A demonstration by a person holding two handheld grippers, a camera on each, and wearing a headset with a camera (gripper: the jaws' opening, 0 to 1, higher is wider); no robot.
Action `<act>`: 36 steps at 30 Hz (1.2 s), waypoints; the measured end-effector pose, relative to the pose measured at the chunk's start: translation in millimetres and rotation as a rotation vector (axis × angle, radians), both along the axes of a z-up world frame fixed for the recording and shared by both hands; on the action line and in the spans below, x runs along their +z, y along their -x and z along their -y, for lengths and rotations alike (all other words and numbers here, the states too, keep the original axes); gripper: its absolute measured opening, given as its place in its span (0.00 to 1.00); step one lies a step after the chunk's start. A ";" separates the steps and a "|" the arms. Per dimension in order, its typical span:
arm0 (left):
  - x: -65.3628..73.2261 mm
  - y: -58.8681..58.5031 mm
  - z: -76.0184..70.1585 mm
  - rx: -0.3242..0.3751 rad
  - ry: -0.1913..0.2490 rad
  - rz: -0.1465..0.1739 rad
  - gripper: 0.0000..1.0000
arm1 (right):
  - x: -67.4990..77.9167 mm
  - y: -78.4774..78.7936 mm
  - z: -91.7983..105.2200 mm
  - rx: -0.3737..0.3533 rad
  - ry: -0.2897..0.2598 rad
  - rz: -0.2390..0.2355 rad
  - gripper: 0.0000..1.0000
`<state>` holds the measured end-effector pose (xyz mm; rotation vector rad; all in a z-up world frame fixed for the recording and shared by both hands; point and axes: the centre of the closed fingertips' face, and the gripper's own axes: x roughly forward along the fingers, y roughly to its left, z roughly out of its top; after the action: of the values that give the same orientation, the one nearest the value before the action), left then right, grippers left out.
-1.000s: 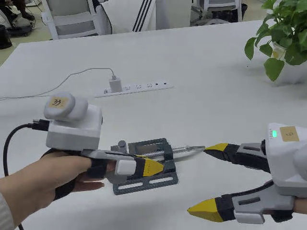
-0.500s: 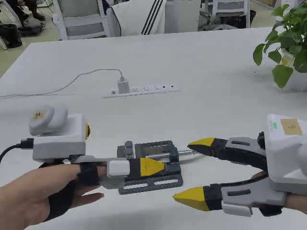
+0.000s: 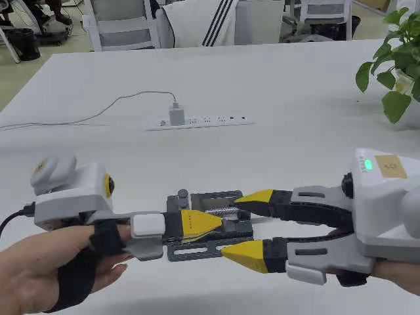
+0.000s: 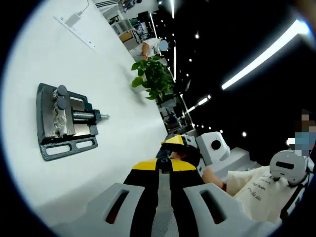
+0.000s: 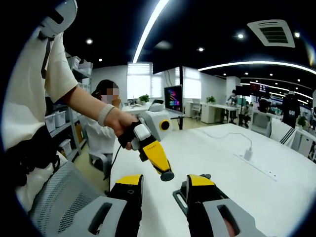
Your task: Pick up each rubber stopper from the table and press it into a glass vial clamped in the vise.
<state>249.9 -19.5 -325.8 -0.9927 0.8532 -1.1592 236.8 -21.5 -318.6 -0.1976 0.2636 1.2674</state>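
A dark grey vise [image 3: 216, 244] sits on the white table [image 3: 262, 85]. In the left gripper view the vise [image 4: 49, 143] clamps glass vials; two carry dark stoppers [image 4: 61, 91] and one vial [image 4: 58, 121] looks uncapped. My left gripper [image 3: 219, 223] points right over the vise, shut. The right gripper view shows this left gripper [image 5: 167, 174] pinching a dark rubber stopper [image 5: 168, 176] at its tip. My right gripper [image 3: 237, 224] comes in from the right, open, its yellow tips either side of the vise's screw end. Its own jaws [image 5: 165, 181] stand apart, with the vise [image 5: 178, 196] between them.
A white power strip [image 3: 210, 121] with a plugged-in charger [image 3: 176, 114] and cable lies farther back. A potted plant [image 3: 394, 72] stands at the right edge. Chairs [image 3: 121, 26] line the far side. A black cable [image 3: 10, 220] trails from the left gripper.
The right gripper has moved left until its open jaws reach the vise's right end. The left gripper has edged right over the vise. The head camera has shifted too.
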 end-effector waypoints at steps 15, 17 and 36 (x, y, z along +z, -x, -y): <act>7.6 14.6 -3.5 -0.036 0.132 -0.102 0.04 | 7.2 10.5 -11.1 0.070 -0.036 0.007 0.14; 7.3 16.0 -3.8 -0.039 0.140 -0.116 0.04 | 8.6 11.4 -11.6 0.076 -0.042 0.007 0.13; 14.7 22.9 -3.0 -0.056 0.207 -0.151 0.04 | 12.4 17.9 -12.8 0.104 -0.055 -0.004 0.07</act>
<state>227.1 -16.5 -311.1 -1.2448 0.8983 -1.2505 218.8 -8.6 -306.2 -0.1634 0.2235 1.3761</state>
